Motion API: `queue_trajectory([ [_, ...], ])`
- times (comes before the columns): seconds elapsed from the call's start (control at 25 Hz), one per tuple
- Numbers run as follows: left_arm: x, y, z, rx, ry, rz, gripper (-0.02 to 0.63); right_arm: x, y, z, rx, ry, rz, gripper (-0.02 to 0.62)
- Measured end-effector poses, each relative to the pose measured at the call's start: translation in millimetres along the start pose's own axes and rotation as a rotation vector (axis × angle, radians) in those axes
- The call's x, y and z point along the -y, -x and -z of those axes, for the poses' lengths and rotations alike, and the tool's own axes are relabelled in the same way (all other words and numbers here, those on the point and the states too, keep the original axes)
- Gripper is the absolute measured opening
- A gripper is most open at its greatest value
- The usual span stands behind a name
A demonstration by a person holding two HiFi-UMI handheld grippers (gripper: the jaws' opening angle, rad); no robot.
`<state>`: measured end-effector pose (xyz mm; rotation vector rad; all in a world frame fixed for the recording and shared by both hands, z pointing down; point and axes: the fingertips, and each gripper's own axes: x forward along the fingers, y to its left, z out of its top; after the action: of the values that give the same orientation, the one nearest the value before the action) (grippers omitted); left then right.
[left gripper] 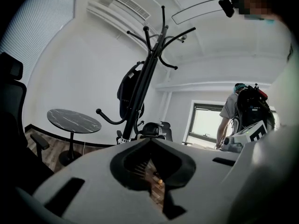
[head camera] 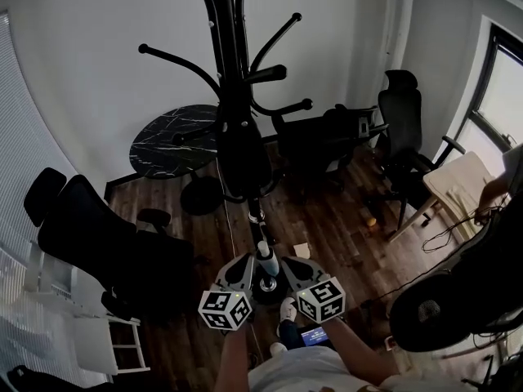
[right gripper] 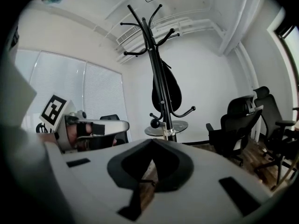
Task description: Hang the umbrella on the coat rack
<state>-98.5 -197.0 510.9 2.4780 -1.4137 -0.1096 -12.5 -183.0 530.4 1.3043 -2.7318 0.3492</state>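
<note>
Hanging on the coat rack (head camera: 222, 23), umbrella (head camera: 243, 158); left gripper (head camera: 243, 268), right gripper (head camera: 296, 269) closed.

Table: a round black marble-topped pedestal table (head camera: 176, 141), ahead and to the left of the left gripper (head camera: 243, 261), against the white wall.
Near chair: a black high-backed office chair (head camera: 98, 235), close on the left gripper's left.
Far chairs: a black office chair with a headrest (head camera: 400, 129) and a second, lower black chair (head camera: 327, 141), ahead and to the right of the right gripper (head camera: 296, 266), towards the window (head camera: 502, 96).
Floor: dark wood planks (head camera: 327, 219) beneath both grippers; a small orange object (head camera: 370, 220) lies on them to the right.
Blinds: white slatted blinds (head camera: 16, 137), far left.
Air conditioner: a white wall unit (left gripper: 133, 6), high above and ahead of the left gripper.
Person: a standing person (left gripper: 230, 113) with a dark backpack (left gripper: 252, 107), to the left gripper's right, by the window.
</note>
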Motion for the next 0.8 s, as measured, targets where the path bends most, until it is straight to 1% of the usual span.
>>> queue_trajectory([
  [0.36, 8, 2, 2, 0.007, 0.003, 0.007, 0.02, 7, 11, -2, 0.023, -0.02, 0.046, 0.012],
  [0.48, 10, 0, -1, 0.006, -0.008, 0.012, 0.02, 11, 12, -4, 0.022, -0.032, 0.057, 0.012],
  [0.64, 15, -5, -3, 0.001, -0.041, 0.021, 0.02, 16, 10, -1, 0.012, -0.048, 0.056, 0.011],
  [0.8, 9, -9, -3, 0.005, -0.029, 0.0, 0.02, 18, 7, -8, 0.021, -0.041, 0.047, 0.012],
])
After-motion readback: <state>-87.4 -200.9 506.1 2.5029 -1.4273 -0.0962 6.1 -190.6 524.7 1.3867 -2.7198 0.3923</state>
